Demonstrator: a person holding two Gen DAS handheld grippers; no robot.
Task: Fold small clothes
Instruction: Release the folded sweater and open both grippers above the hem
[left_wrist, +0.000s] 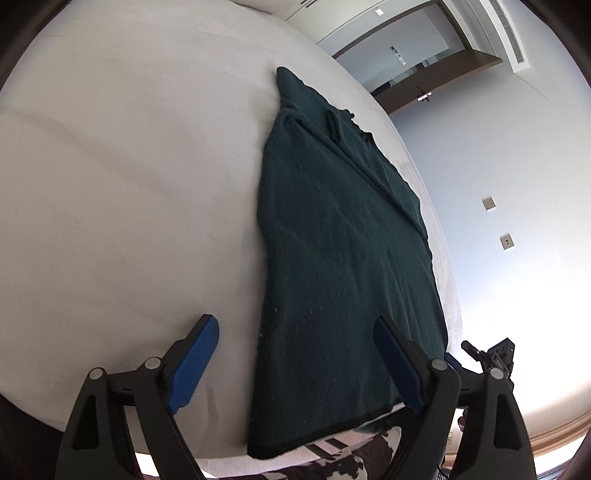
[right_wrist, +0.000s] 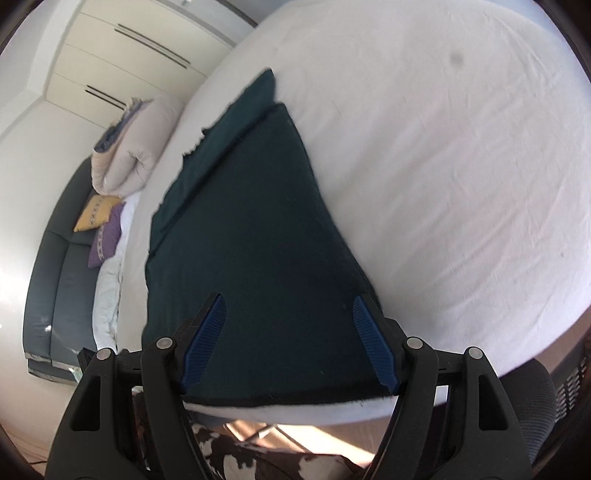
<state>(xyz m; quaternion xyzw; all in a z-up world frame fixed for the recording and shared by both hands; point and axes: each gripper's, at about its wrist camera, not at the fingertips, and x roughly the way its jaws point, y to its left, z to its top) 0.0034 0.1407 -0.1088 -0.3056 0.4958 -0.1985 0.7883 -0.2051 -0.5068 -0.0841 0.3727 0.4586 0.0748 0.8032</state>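
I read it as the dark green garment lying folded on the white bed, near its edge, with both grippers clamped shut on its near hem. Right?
Not quite. The dark green garment does lie folded on the white bed, near its edge, but neither gripper is clamped. The left gripper and the right gripper stand open over it, as each wrist view shows.

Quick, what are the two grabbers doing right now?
Left hand-held gripper: open, holding nothing.
Right hand-held gripper: open over the dark green garment, holding nothing.
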